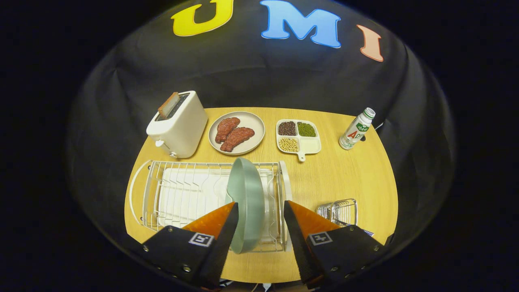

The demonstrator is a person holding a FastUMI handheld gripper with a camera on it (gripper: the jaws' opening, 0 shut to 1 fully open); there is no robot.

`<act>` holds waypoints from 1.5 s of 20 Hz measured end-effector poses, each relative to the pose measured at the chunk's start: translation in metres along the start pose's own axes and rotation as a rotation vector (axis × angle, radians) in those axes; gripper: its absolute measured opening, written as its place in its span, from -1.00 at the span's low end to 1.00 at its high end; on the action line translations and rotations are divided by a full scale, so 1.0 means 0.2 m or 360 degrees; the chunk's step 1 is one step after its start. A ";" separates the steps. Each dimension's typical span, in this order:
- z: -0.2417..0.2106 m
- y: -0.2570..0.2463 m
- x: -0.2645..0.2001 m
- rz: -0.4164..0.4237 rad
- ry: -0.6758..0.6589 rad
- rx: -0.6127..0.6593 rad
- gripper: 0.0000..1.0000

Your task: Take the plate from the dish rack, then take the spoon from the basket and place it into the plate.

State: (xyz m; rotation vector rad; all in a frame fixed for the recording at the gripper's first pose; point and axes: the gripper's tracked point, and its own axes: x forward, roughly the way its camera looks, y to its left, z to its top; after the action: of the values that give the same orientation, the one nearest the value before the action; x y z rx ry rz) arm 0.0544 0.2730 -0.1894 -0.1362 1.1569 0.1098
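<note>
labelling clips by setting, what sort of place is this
Likely a mock kitchen tabletop in a recording booth: a dish rack holding a green plate, a toaster, and the open gripper astride the plate.

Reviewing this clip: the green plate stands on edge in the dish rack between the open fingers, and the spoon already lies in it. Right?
Not quite. The gripper view shows no spoon in the plate. The rest holds: the plate stands on edge in the dish rack, between the open fingers of the gripper, which do not press on it.
</note>
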 end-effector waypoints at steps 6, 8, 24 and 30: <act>-0.03 -0.03 0.10 -0.0314 0.0086 -0.0091 -0.60; -0.01 -0.05 0.10 -0.0417 0.0072 -0.0202 -0.76; 0.22 0.09 -0.10 -0.0921 -0.0207 -0.0444 -0.79; 0.34 -0.04 -0.24 -0.0768 -0.0306 -0.0256 -0.79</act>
State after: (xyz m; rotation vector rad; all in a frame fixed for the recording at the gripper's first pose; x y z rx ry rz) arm 0.0986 0.2751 -0.1189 -0.5314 0.8965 -0.2085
